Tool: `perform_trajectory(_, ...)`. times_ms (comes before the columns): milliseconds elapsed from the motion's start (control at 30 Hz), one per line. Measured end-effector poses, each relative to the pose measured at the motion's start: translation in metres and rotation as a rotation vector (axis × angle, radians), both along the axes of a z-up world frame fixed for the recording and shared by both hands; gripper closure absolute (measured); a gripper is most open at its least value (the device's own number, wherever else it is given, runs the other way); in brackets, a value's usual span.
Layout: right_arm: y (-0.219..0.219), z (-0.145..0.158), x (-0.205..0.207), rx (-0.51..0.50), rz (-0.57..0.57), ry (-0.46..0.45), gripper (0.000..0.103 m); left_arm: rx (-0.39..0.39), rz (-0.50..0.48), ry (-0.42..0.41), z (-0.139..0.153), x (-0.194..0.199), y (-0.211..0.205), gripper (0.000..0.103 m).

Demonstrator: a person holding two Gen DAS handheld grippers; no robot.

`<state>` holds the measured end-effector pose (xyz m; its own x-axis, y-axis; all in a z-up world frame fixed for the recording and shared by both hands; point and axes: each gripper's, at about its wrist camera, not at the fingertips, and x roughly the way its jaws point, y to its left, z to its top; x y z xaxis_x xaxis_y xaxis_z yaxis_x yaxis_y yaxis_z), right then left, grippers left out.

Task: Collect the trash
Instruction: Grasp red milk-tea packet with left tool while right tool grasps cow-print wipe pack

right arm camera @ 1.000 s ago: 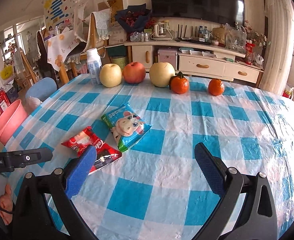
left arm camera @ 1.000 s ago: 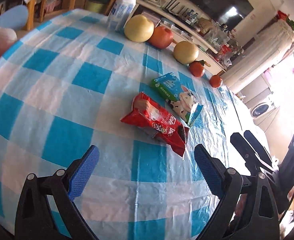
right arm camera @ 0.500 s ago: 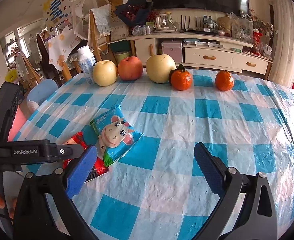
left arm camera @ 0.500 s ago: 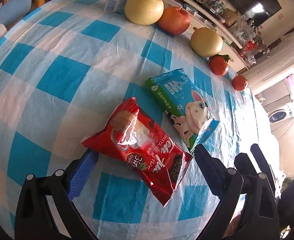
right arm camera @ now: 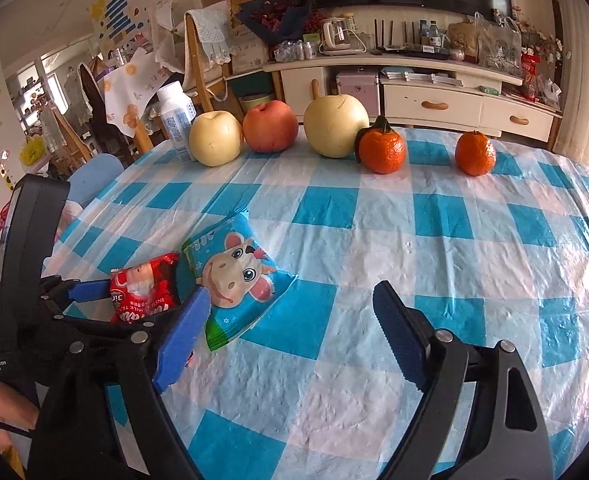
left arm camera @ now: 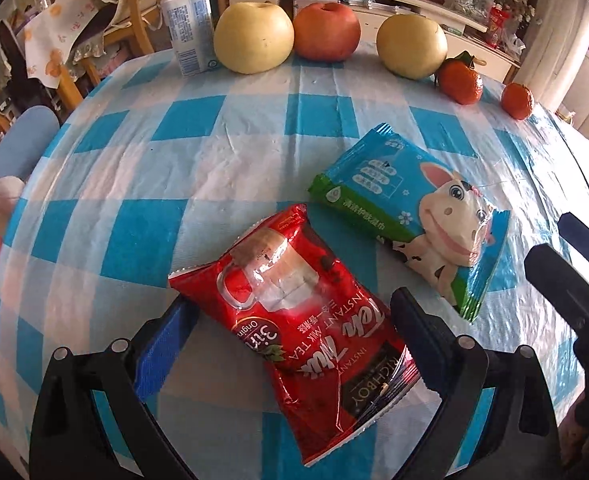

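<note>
Step in hand: the left gripper (left arm camera: 290, 320) is set to pick up the red packet (left arm camera: 300, 320); that looks like the first piece of trash to go.
Red packet: lies flat on the checked cloth (left arm camera: 142, 168), near the table's front edge, its long side running away from the left tool at a slant.
Blue packet: the blue packet (left arm camera: 410, 212) with the cow on it lies just beside the red one, on its far right; their near corners are very close, and I can't tell if they touch.
Left tool: jaws wide, one blue pad on each side of the red packet's near half; the pads don't seem to press it yet, so it holds nothing.
Right tool: the right gripper (right arm camera: 290, 320) has its jaws closing, with only bare cloth between them; its left pad sits right by the blue packet's edge, holding nothing.
Grip advice: close the left jaws across the packet's narrow width, low to the cloth, so both pads meet the foil and not just the air in it.
Handling: the foil looks slick and puffy; a slow squeeze near the middle should keep it from squirting out.
Risk: the left tool's right pad is near the blue packet; keep it clear, or both shift.
Leave alone: the fruit (right arm camera: 270, 126) and the bottle (right arm camera: 176, 120) at the far edge are well apart and, I'd say, not trash.
</note>
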<state>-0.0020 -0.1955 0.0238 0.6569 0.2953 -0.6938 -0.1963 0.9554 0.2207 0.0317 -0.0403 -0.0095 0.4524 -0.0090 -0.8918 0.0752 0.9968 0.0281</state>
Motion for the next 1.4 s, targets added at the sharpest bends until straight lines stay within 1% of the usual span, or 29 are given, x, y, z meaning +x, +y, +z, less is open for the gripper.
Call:
perform_trajectory(100, 0.002, -0.006, 0.008, 0.034, 0.011, 0.037, 0.018, 0.045, -0.002, -0.013, 0.0, 0.003, 0.017, 0.007)
perform_trajectory(200, 0.007, -0.008, 0.014, 0.048, 0.023, 0.053, 0.016, 0.037, -0.007, -0.012, 0.0, 0.003, 0.038, 0.007)
perform_trajectory(267, 0.011, -0.01, 0.018, 0.053, 0.036, 0.061, 0.011, 0.051, -0.034, -0.031, 0.001, 0.001, 0.047, 0.007)
perform_trajectory(333, 0.017, -0.013, 0.023, 0.048, 0.047, 0.072, 0.011, 0.057, -0.057, -0.044, 0.001, -0.002, 0.05, 0.007)
perform_trajectory(500, 0.034, -0.024, 0.033, 0.014, 0.094, 0.093, 0.01, -0.009, -0.056, -0.032, -0.004, -0.002, 0.059, 0.007)
perform_trajectory(567, 0.04, -0.027, 0.037, -0.006, 0.108, 0.103, 0.01, -0.012, -0.066, -0.04, -0.004, -0.004, 0.059, 0.007)
perform_trajectory(667, 0.044, -0.025, 0.04, -0.008, 0.12, 0.086, 0.01, -0.019, -0.071, -0.049, -0.004, -0.006, 0.058, 0.008)
perform_trajectory(733, 0.048, -0.027, 0.044, -0.018, 0.127, 0.095, 0.01, -0.022, -0.076, -0.056, -0.003, -0.007, 0.057, 0.011)
perform_trajectory(767, 0.05, -0.028, 0.046, -0.019, 0.135, 0.099, 0.01, -0.023, -0.082, -0.063, -0.002, -0.009, 0.057, 0.017)
perform_trajectory(800, 0.052, -0.028, 0.048, -0.021, 0.142, 0.1, 0.01, -0.024, -0.087, -0.07, 0.0, -0.01, 0.056, 0.027)
perform_trajectory(867, 0.056, -0.029, 0.05, -0.04, 0.149, 0.103, 0.01, -0.025, -0.087, -0.077, 0.002, -0.011, 0.056, 0.039)
perform_trajectory(1033, 0.062, -0.03, 0.053, -0.083, 0.152, 0.101, 0.01, -0.034, -0.104, -0.084, 0.003, -0.014, 0.058, 0.042)
perform_trajectory(1067, 0.064, -0.03, 0.053, -0.096, 0.148, 0.1, 0.014, -0.035, -0.106, -0.084, 0.003, -0.015, 0.058, 0.042)
perform_trajectory(1100, 0.065, -0.03, 0.053, -0.108, 0.144, 0.096, 0.021, -0.036, -0.109, -0.084, 0.003, -0.016, 0.058, 0.042)
perform_trajectory(1200, 0.069, -0.03, 0.051, -0.142, 0.146, 0.084, 0.033, -0.044, -0.123, -0.085, 0.004, -0.02, 0.061, 0.043)
perform_trajectory(1233, 0.07, -0.029, 0.05, -0.149, 0.151, 0.081, 0.036, -0.05, -0.125, -0.086, 0.004, -0.021, 0.062, 0.043)
perform_trajectory(1267, 0.072, -0.029, 0.049, -0.15, 0.163, 0.075, 0.043, -0.057, -0.125, -0.088, 0.005, -0.022, 0.064, 0.043)
perform_trajectory(1400, 0.076, -0.027, 0.046, -0.174, 0.174, 0.058, 0.049, -0.093, -0.121, -0.102, 0.006, -0.026, 0.071, 0.043)
